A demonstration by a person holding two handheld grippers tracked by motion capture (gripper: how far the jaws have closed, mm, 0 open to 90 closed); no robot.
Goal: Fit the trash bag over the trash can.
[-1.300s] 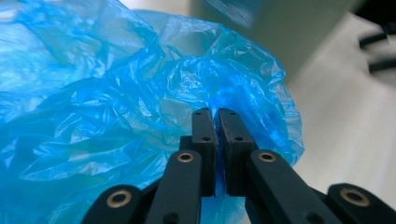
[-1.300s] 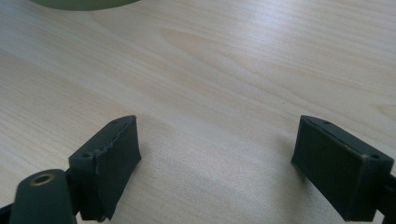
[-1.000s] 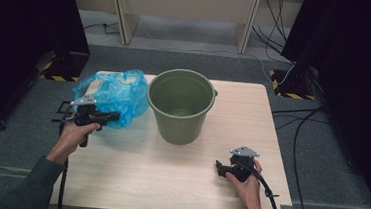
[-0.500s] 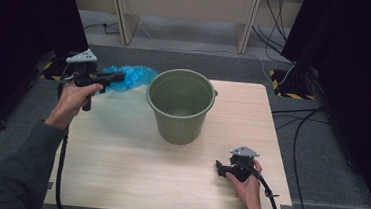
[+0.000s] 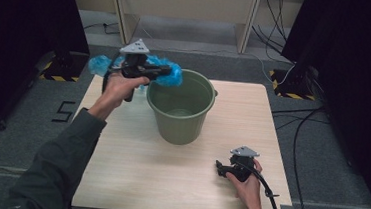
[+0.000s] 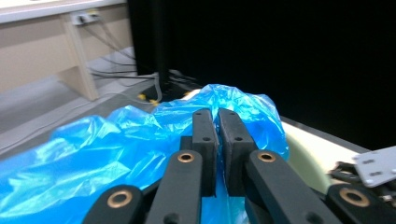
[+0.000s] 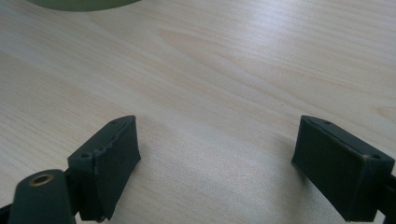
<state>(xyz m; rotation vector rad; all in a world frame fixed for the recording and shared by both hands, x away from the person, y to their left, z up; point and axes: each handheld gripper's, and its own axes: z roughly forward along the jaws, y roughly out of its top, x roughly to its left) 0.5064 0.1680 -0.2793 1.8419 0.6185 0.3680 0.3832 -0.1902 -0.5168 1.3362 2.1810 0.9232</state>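
A: High view: the left gripper [image 5: 163,71] is held above the table's far left corner, its jaws clamped on a blue plastic bag [image 5: 168,73]. Where does the bag lie relative to the green bucket [image 5: 181,106]?

B: The bag hangs clear of the table [image 5: 133,165], at the bucket's far left rim. Its leading bunch, pinched at the jaw tips, overlaps the rim; the rest trails back past the hand towards the table's left edge. The bag's long axis thus runs roughly parallel to the far edge, pointing into the bucket's mouth.

A: Does the left gripper view agree?

B: It does. The fingers [image 6: 205,140] are pressed together with blue film [image 6: 116,154] bunched between and around them, and the pale bucket rim [image 6: 303,149] appears just beyond, to the right.

A: And the right gripper [image 5: 221,168]?

B: It rests near the table's near right corner, well apart from the bucket, its jaws wide apart with bare wood [image 7: 219,93] between them. The left hand [image 5: 117,86] is plainly nearer; judging by this, the coming move is a short carry over the rim.
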